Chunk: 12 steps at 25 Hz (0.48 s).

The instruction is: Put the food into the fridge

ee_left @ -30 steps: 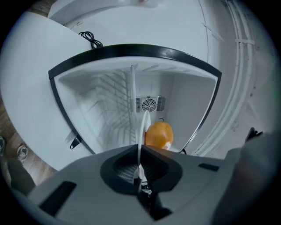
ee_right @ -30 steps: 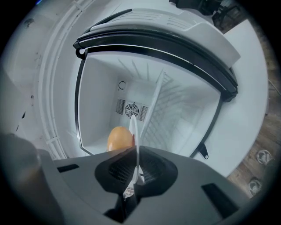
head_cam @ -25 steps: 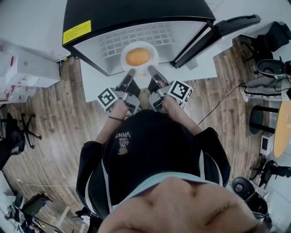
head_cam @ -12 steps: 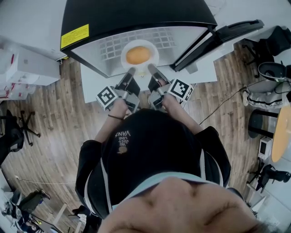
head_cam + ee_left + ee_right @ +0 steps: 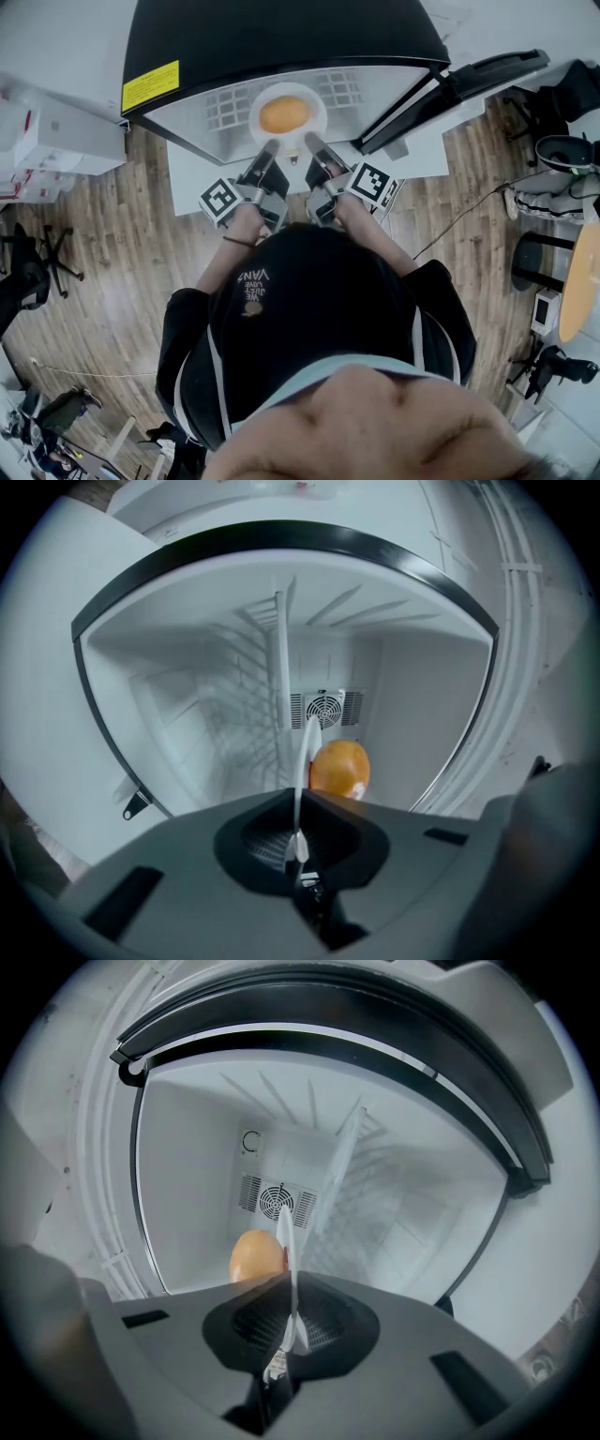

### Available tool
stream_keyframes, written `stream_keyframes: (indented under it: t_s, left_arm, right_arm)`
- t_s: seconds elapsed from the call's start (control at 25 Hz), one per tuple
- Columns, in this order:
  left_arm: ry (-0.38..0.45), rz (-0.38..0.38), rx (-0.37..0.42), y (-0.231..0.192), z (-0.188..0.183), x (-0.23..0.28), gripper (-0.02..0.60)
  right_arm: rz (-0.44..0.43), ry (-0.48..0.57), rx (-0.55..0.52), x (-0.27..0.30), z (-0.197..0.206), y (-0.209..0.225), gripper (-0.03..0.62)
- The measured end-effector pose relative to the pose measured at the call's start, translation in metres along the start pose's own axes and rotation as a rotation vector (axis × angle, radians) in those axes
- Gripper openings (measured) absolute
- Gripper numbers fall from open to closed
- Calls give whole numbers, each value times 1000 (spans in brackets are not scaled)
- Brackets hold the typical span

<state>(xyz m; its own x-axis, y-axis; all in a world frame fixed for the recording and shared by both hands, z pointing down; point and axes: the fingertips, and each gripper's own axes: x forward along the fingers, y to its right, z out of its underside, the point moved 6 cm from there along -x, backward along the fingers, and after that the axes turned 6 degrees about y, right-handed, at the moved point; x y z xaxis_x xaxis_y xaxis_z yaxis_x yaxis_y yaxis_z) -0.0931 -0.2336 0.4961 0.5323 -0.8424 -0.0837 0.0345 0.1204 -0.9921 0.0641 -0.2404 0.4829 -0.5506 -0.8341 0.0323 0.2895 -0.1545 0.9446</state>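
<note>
Plate (image 5: pixel 256 119): holds food (image 5: pixel 284 115), upper centre, inside fridge (image 5: pixel 281 28) mouth
Jaws: left gripper (image 5: pixel 270 148), right gripper (image 5: pixel 311 142) each pinch plate rim
Remaining: set down, release

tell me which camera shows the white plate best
The head view: it looks down on most of the round plate with the orange food on it, the left claw and right claw clamped on its near rim. Both gripper views show the plate only edge-on, a thin white line between shut jaws, the food beyond.
</note>
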Motion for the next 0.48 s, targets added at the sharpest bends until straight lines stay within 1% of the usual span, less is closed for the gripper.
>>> stream_keyframes:
  t_s: [0.16, 0.28, 0.4, 0.48]
  left_arm:
    - [8, -1, -7, 0, -5, 6, 23]
    - [14, -3, -10, 0, -11, 9, 23]
    - [20, -2, -14, 0, -13, 13, 23]
    - [25, -4, -14, -2, -14, 14, 23]
  right_arm:
    - [-9, -3, 12, 9, -3, -1, 20]
    - [0, -10, 5, 16, -5, 0, 20]
    - [-33, -11, 28, 22, -7, -3, 20]
    - [-36, -14, 29, 24, -8, -2, 20]
